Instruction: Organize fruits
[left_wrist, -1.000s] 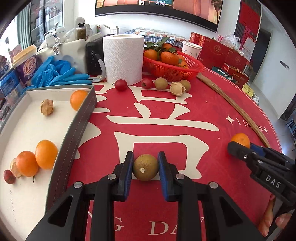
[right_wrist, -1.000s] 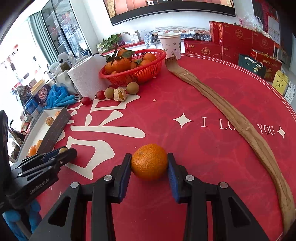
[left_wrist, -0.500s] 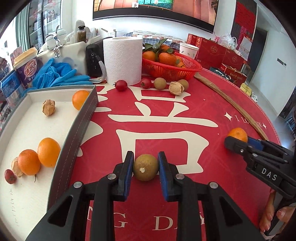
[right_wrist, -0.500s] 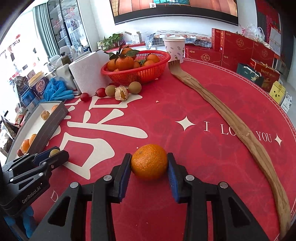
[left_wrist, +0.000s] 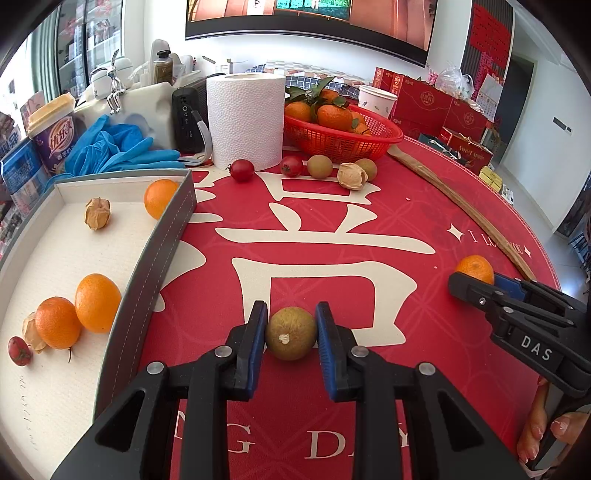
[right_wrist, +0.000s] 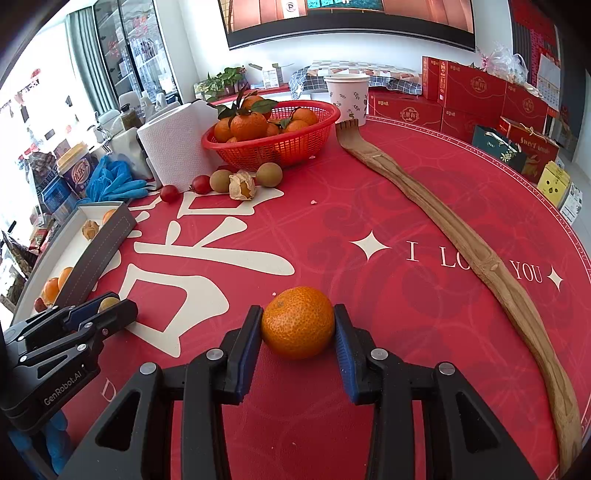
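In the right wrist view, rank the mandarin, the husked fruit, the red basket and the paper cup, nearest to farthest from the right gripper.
1. Mandarin, clamped in the right gripper.
2. Husked fruit, far left on the red table.
3. Red basket, behind the husked fruit.
4. Paper cup, behind the basket's right end.

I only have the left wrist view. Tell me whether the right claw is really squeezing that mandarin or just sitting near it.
Observer: The right wrist view shows both blue pads of the right claw pressed against the mandarin, one on each side.
Operator: Report anything to its right.
Observer: Only the wooden back scratcher. It lies apart from the mandarin and runs on down towards the near table edge.
Operator: Check the husked fruit by the red basket.
Observer: Its husk is split open on this side, and an orange berry shows inside.
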